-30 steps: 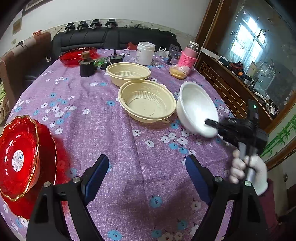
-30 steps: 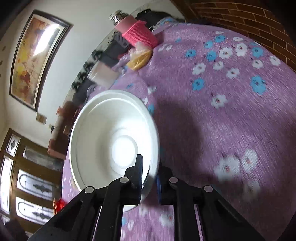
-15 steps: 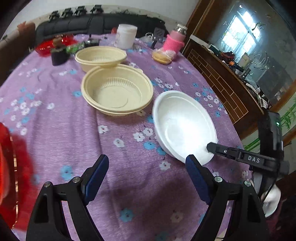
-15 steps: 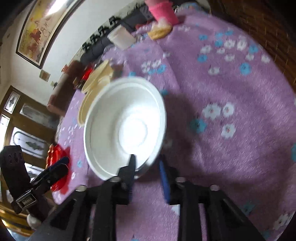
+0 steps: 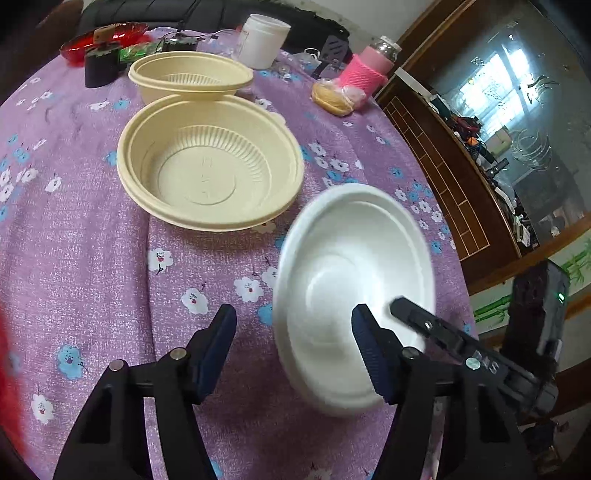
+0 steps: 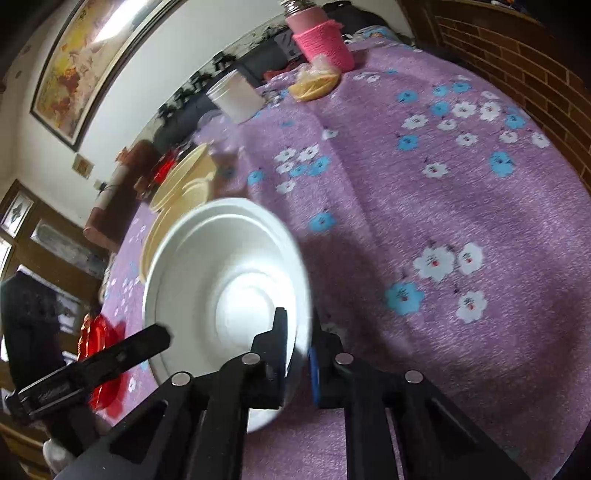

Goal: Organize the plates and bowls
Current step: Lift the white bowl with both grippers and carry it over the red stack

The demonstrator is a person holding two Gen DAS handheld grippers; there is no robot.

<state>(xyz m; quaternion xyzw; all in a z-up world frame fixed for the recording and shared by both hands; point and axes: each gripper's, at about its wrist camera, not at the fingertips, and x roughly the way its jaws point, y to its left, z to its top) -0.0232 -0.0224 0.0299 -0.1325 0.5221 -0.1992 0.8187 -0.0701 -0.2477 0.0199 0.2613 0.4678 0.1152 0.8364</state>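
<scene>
My right gripper point(image 6: 297, 345) is shut on the near rim of a white foam bowl point(image 6: 225, 291) and holds it tilted above the purple flowered tablecloth point(image 6: 424, 206). In the left wrist view the white bowl point(image 5: 351, 284) is at the lower right, with its left part between the two fingers of my left gripper point(image 5: 291, 341), which is open and empty. Two cream plastic bowls lie beyond it, one large point(image 5: 208, 162) and one smaller point(image 5: 190, 75) behind. A red plate shows at the left in the right wrist view point(image 6: 98, 339).
At the table's far side stand a white tub point(image 5: 262, 40), a pink-sleeved bottle point(image 5: 367, 66), a bagged bun point(image 5: 334, 98), a black cup point(image 5: 99, 66) and a red dish point(image 5: 105, 33). A brick-patterned wall point(image 6: 517, 62) runs along the table's right edge.
The white bowl has moved closer to my left gripper and now reaches in between its fingers. The left gripper has moved forward; the red plates have slid out of its view to the left.
</scene>
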